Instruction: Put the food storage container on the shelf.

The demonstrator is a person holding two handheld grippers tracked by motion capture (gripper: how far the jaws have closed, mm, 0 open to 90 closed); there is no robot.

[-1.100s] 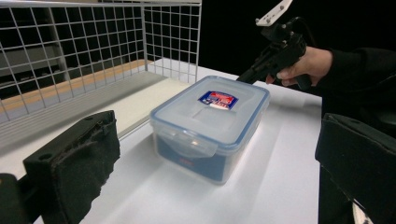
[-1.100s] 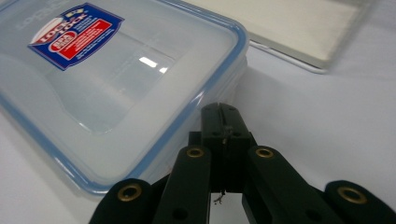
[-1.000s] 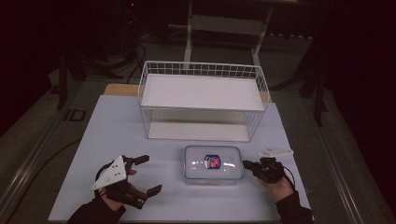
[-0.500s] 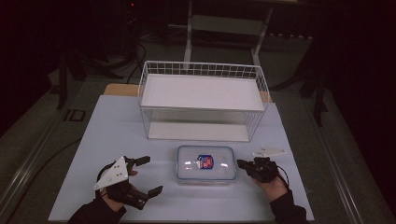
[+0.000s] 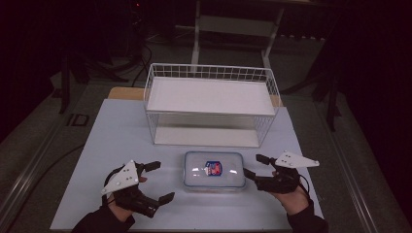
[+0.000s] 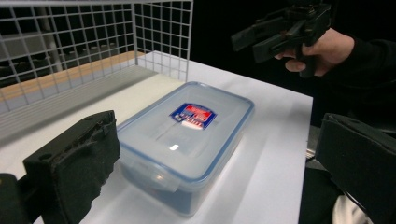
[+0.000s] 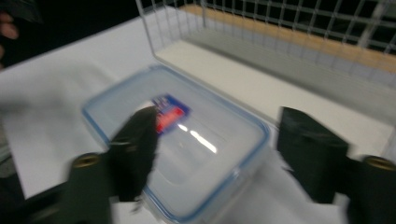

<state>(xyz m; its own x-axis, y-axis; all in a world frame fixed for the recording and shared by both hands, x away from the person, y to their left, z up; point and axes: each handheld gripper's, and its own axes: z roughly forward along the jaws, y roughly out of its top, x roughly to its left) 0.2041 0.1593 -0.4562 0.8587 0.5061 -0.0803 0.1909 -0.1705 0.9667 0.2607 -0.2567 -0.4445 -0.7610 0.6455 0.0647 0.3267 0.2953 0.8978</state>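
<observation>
A clear plastic container [image 5: 214,170] with a blue-edged lid and a red and blue label lies flat on the white table [image 5: 116,131], near the front. My left gripper [image 5: 161,181] stands open to its left, jaws wide apart; in the left gripper view the container [image 6: 187,135] lies just ahead between them, untouched. My right gripper [image 5: 253,165] is at the container's right end, slightly raised. Its jaws have just been opening and press on nothing. The right gripper view, blurred, looks down on the lid [image 7: 187,140] past the spread jaws.
A white wire basket [image 5: 211,73] with a flat white shelf stands behind the container, its open side facing me. Dark floor, cables and stand legs surround the table. Bare table surface lies left and right of the container.
The container slid a little to the left with the shut right gripper at its end. That gripper then opened wide and lifted slightly. The left gripper stayed put.
</observation>
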